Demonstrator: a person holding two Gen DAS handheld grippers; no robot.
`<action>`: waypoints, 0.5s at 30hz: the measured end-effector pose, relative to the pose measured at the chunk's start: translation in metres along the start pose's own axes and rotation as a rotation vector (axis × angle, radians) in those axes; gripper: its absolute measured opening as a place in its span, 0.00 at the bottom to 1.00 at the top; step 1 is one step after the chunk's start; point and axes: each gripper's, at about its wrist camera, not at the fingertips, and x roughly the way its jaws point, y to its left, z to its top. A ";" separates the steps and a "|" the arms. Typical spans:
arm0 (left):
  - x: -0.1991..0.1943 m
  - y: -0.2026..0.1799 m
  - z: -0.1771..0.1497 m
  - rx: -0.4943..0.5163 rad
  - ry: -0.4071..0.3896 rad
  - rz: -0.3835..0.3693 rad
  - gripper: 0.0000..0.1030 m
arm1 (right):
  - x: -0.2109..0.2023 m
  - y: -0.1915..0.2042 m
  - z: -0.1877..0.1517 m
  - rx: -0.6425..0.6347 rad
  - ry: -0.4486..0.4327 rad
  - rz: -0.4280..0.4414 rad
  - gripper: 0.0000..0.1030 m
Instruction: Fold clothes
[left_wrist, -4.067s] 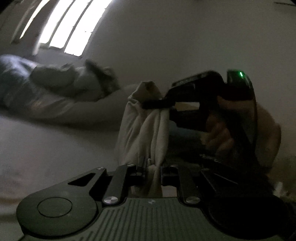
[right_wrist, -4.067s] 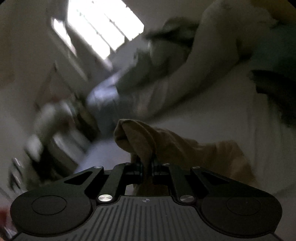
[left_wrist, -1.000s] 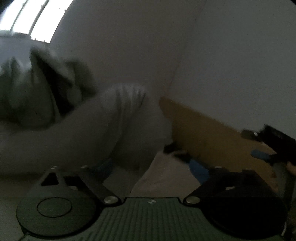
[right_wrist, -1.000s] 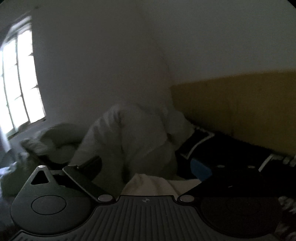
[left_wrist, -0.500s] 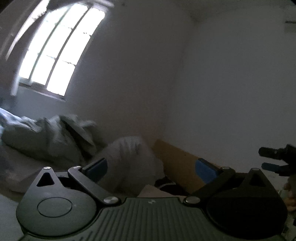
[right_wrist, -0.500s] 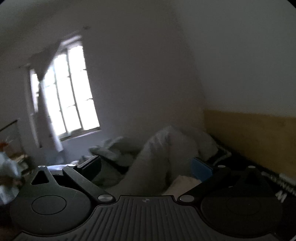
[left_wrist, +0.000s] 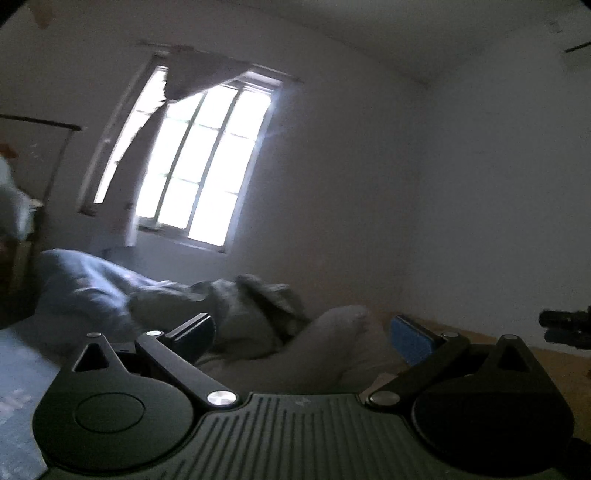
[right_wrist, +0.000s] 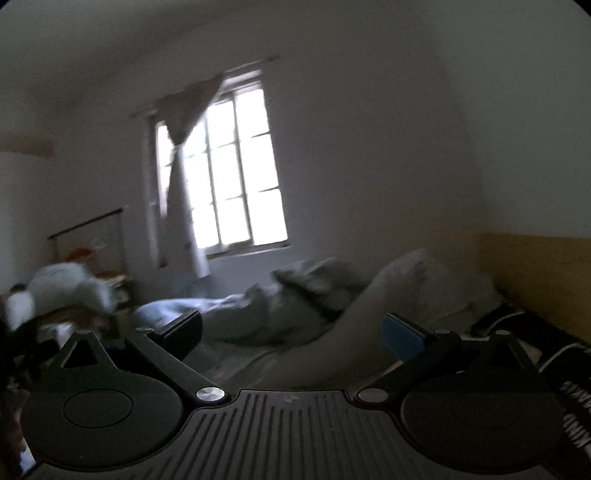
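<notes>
Using the window (left_wrist: 195, 162) as the anchor: both sets of tongs are tipped up toward it, so the clothes sit low in the frames. The left tongs (left_wrist: 301, 334) are spread wide with nothing between them, and the rumpled heap of grey clothes (left_wrist: 255, 310) on the bed (left_wrist: 14, 354) lies below the window and a bit right of it, straight ahead past the tips. Right of that heap, a long pale bundle (left_wrist: 332, 343) slants from lower left up to the right, toward the yellow headboard (left_wrist: 561, 369). The right tongs (right_wrist: 291, 332) are also wide apart and empty; from there the same bundle (right_wrist: 373, 295) runs diagonally below and right of the window. I can't say which tongs are nearer. It's all dim and smeared, so I can't make out single garments, or whether any are folded, and the tongs' bodies hide the near bedding.
</notes>
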 end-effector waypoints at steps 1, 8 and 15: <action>-0.007 0.003 -0.004 0.005 -0.004 0.011 1.00 | -0.001 0.004 -0.010 -0.001 0.016 -0.004 1.00; -0.067 0.000 -0.029 0.085 -0.006 0.067 1.00 | -0.002 0.022 -0.084 -0.009 0.133 -0.056 1.00; -0.050 0.006 -0.089 0.012 0.228 0.140 1.00 | -0.004 0.041 -0.159 -0.017 0.250 -0.107 1.00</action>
